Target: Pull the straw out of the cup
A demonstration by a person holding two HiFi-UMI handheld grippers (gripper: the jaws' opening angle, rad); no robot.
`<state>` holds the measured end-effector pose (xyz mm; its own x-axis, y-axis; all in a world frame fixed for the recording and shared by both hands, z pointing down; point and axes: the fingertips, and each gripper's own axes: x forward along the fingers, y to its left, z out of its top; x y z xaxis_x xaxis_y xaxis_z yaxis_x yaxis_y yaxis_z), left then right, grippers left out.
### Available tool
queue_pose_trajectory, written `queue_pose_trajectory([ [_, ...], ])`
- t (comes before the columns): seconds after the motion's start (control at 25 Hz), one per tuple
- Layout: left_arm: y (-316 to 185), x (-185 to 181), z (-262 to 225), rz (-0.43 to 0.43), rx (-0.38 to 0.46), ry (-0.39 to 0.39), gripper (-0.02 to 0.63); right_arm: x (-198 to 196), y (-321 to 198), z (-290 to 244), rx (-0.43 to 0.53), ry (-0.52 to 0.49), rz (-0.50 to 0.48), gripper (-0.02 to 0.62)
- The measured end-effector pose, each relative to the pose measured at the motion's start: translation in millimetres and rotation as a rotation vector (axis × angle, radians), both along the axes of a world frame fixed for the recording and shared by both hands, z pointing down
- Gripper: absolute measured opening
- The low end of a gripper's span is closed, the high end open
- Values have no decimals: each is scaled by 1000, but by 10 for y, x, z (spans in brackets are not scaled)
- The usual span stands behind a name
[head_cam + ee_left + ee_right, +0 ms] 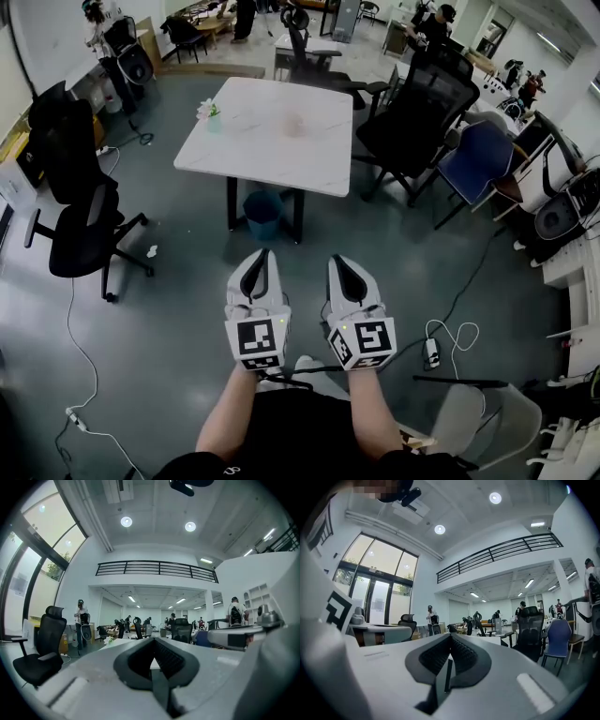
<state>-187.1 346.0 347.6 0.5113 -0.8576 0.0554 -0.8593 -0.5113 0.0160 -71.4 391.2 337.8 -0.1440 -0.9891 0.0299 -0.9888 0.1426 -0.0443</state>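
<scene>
A pale cup stands near the middle of the white table, far ahead of me; I cannot make out a straw in it at this distance. My left gripper and right gripper are held side by side close to my body, well short of the table, both pointing toward it. Each has its jaws shut with nothing between them. In the left gripper view the left gripper shows closed dark pads, and in the right gripper view the right gripper looks the same. Neither gripper view shows the cup.
A small vase of flowers stands at the table's left end. A blue bin sits under the table. Black office chairs flank it, a blue chair stands right, and cables trail on the floor. People stand far off.
</scene>
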Motion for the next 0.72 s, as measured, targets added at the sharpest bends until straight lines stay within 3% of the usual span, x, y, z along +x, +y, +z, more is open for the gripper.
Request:
queue_pose_trajectory([
  [0.36, -690, 48, -71, -18, 33, 7, 2, 68, -750, -99, 44, 11, -28, 2],
  [0.72, -1904, 423, 46, -51, 37, -12, 2, 479, -2041, 16, 56, -12, -63, 2],
])
